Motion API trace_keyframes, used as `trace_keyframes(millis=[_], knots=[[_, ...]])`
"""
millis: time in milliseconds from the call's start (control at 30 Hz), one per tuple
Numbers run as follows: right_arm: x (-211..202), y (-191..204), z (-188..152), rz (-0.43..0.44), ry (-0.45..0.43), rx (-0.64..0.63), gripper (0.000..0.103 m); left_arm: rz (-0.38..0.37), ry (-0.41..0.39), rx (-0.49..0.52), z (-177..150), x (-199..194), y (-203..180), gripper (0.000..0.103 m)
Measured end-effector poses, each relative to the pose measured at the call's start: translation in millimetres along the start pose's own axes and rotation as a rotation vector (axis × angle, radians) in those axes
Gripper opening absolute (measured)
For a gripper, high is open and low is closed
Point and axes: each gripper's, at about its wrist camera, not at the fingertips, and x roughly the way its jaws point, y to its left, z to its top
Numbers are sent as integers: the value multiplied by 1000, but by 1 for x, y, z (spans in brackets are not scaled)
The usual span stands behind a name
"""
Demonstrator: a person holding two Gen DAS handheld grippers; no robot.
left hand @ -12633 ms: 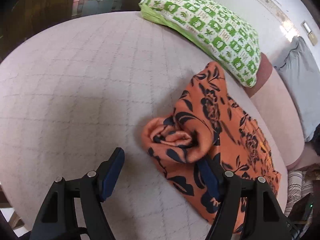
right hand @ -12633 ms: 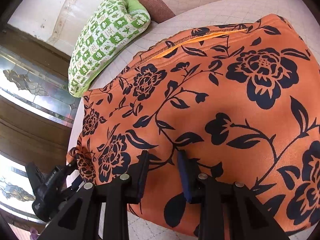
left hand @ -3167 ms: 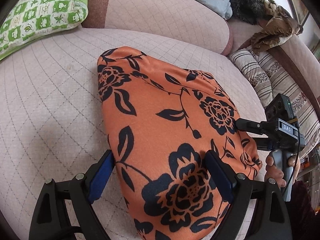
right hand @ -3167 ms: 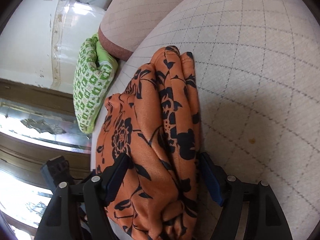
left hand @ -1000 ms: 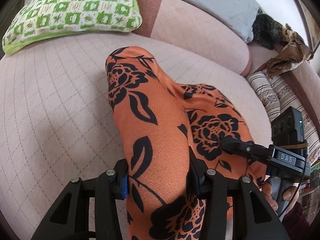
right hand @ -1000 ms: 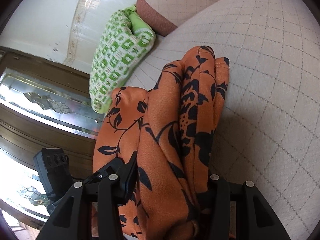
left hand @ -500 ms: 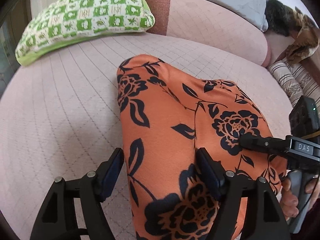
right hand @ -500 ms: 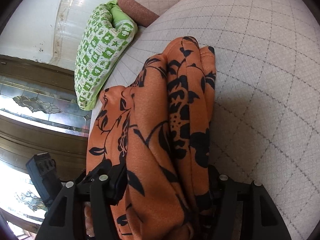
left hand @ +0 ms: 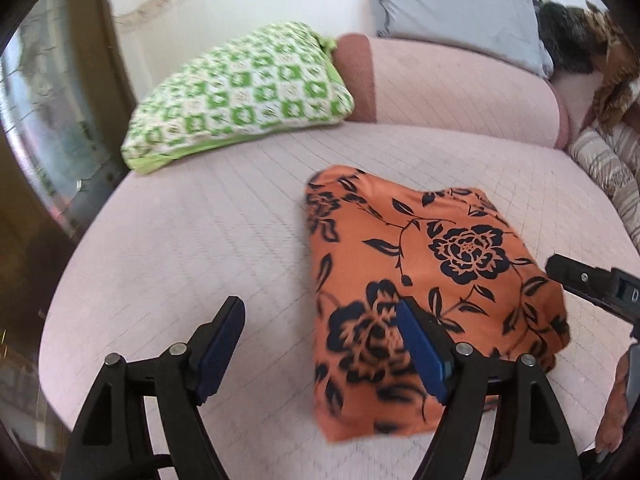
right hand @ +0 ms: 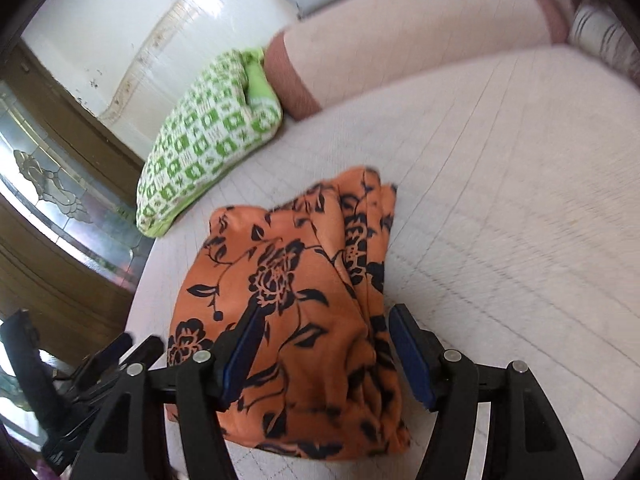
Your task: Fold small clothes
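Note:
An orange garment with black flowers (left hand: 424, 276) lies folded in a compact rectangle on the pink quilted cushion (left hand: 200, 240). My left gripper (left hand: 320, 344) is open and empty, raised above the cushion just left of the garment's near edge. My right gripper (right hand: 324, 352) is open and empty, its jaws spread above the garment (right hand: 296, 312) without holding it. Layered folded edges show along the garment's right side in the right wrist view.
A green and white patterned pillow (left hand: 240, 92) lies at the back left. A pink bolster (left hand: 460, 88) and a grey pillow (left hand: 452, 12) run along the back. Striped cushions (left hand: 608, 168) sit at the right. A dark wooden door with glass (right hand: 48, 184) stands left.
Both grippers have opened, let go of the garment and pulled back and up. The folded garment now rests flat on the cushion.

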Motion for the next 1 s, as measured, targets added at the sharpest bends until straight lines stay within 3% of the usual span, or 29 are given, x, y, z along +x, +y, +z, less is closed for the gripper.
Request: trace_keyframes(millis=[167, 300, 600, 767, 867, 1000], knots=[[-53, 20, -31, -45, -140, -35, 70, 28, -32, -22, -4, -41, 9, 79], [-91, 30, -50, -46, -201, -37, 71, 48, -77, -30, -1, -76, 12, 79], [-170, 83, -60, -72, -361, -193, 73, 59, -196, -44, 4, -148, 13, 80], [-196, 109, -65, -53, -388, -243, 74, 79, -249, -42, 6, -175, 16, 81], [-200, 117, -66, -42, -389, -251, 74, 87, -273, -51, 7, -187, 18, 90], [-204, 122, -67, -38, -393, -250, 74, 91, -309, -64, 7, -199, 22, 90]])
